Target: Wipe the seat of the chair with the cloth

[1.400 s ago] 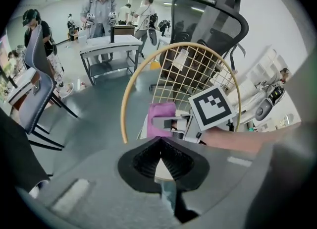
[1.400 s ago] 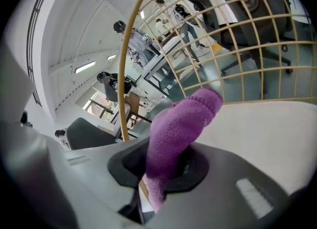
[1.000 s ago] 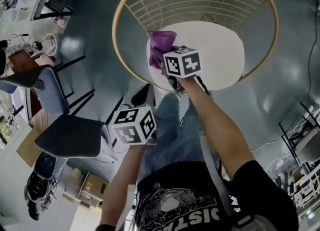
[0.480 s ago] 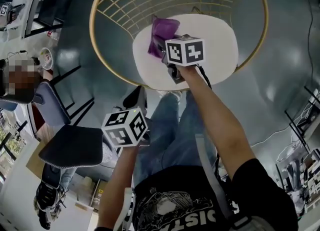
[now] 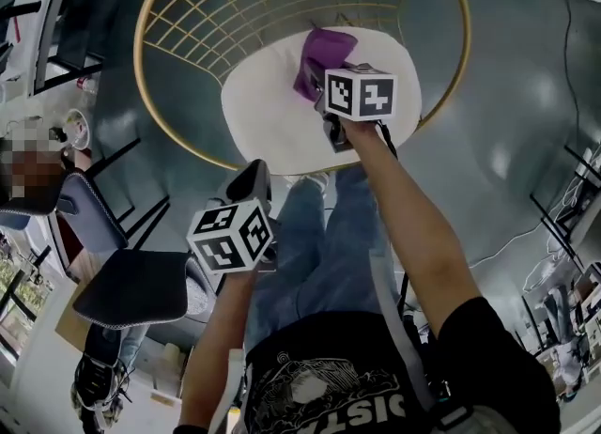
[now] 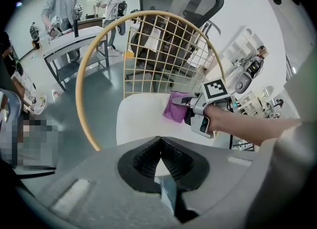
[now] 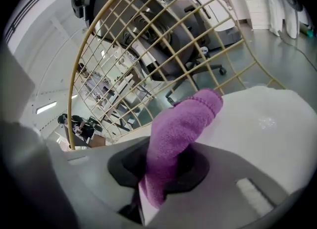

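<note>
Right gripper clamped on purple cloth. Right gripper view showed cloth bunched between jaws, loose end sticking out forward. Cloth sat over rear edge of white chair seat, just beside gold wire backrest; contact with seat unclear. Left gripper clenched, jaws together, nothing between them, held off seat's front edge, well apart from cloth. Marker cubes: square black-white codes only, no text. Shirt print partly legible: "DISTA", rest cut off.
</note>
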Demonstrator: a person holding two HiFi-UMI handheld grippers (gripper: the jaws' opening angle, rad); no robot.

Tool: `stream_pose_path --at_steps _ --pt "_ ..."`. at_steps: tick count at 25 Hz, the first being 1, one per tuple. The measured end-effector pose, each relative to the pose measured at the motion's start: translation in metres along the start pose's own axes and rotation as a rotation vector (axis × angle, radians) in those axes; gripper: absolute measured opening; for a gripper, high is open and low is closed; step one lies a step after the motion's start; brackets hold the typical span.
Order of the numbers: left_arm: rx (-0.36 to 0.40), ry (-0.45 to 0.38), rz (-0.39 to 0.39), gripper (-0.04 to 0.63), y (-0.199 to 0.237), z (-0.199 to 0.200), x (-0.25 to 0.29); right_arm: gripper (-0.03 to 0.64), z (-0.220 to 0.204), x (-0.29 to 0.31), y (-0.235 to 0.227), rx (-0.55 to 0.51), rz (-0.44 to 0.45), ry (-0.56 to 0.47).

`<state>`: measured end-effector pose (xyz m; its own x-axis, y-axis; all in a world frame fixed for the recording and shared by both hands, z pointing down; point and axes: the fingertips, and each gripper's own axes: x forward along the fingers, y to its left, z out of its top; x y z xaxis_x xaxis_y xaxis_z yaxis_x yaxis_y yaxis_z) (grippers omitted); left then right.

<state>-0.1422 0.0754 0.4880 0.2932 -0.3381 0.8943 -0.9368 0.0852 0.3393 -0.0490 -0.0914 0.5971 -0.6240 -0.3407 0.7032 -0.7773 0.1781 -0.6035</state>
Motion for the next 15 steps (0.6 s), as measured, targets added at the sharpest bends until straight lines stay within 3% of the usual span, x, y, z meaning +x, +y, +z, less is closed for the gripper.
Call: stream_pose_path --at_steps 9,15 --pt "0.068 0.012 -0.039 -0.006 -0.034 0.008 0.02 0.064 0.014 -0.059 -0.067 0.04 -0.132 -0.07" --pt "0.096 0.013 -0.059 -0.006 -0.049 0.006 0.029 0.064 0.002 -0.097 -0.109 0.019 -0.241 -0.054"
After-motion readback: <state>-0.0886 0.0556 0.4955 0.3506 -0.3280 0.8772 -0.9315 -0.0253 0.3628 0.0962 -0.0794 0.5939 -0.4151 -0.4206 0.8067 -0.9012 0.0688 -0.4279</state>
